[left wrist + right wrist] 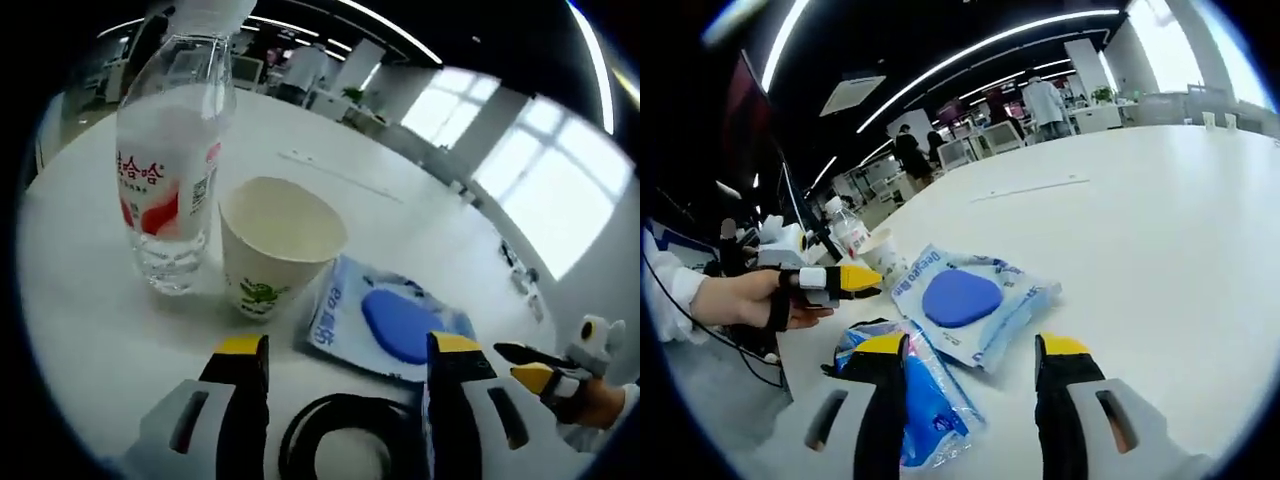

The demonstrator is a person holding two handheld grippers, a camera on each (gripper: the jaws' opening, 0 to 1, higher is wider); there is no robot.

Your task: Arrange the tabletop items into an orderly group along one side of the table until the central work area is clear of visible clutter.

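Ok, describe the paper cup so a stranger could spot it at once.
On the white round table, look beside the clear plastic bottle with a red label. The cream paper cup stands right of it, open-topped, with a green print, left of the blue sealed packet.

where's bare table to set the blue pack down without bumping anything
Free: the wide white table beyond and to the right of the blue-oval pouch in the right gripper view. Crowded: bottle, paper cup and pouch sit close together, with a black ring between the left gripper's jaws.
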